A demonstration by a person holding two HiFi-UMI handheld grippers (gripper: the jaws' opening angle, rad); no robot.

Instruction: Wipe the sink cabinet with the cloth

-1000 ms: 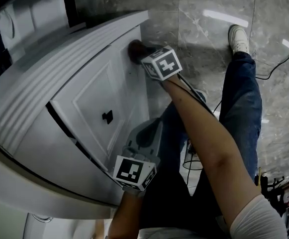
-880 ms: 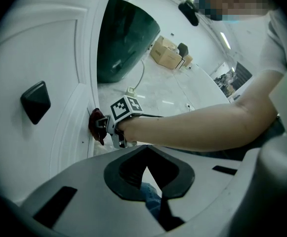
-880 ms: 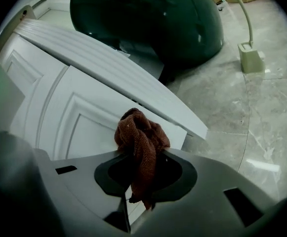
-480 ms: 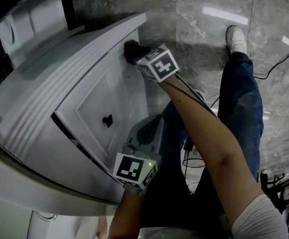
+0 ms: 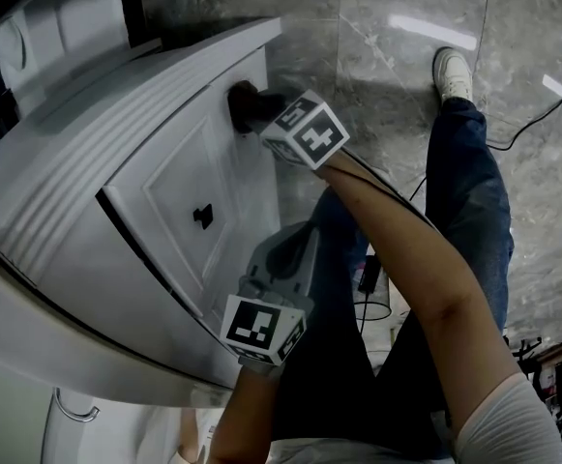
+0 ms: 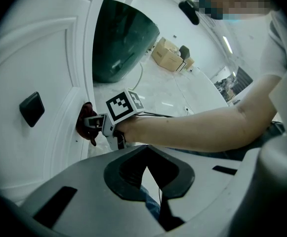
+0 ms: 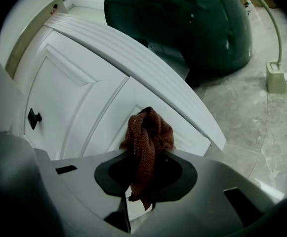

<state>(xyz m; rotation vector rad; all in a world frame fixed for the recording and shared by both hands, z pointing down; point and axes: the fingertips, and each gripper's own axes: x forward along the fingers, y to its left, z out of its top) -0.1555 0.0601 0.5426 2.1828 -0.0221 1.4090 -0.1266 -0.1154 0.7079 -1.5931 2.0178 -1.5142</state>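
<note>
— What did the right tongs [image 7: 144,158] have?

— They were clamped on the cloth [image 7: 147,131], a rust-brown bunch. Most of it stuck out past the tips, and a tail hung down behind them.

— And where was the cloth?

— Just ahead of those tongs, pressed against the white front of the cabinet [image 7: 79,98]. It sat on a framed panel close to the cabinet's end corner, under the ribbed moulding [image 7: 133,58].

— The left tongs [image 6: 146,166]?

— Closed, tips meeting, nothing between them. They were well apart from the cloth and pointed along the cabinet front toward the right tongs.

— Anything else near them?

— A small black knob [image 6: 32,108] sat on the cabinet front, to the left of where the left tongs pointed. Seen from the right tongs, it lay far to the left of the cloth.

— Beyond the cabinet?

— Past the right tongs, round the cabinet's end, a dark green rounded body [image 7: 183,19] stood on the grey marble floor [image 7: 262,132]. A small pale block [image 7: 276,78] was beside it.

— And the person?

— In the head view, a bare forearm [image 5: 406,259] reached out to the right tongs. A leg [image 5: 469,191] in blue jeans and a white shoe [image 5: 452,71] were on the floor to the right of them.
</note>
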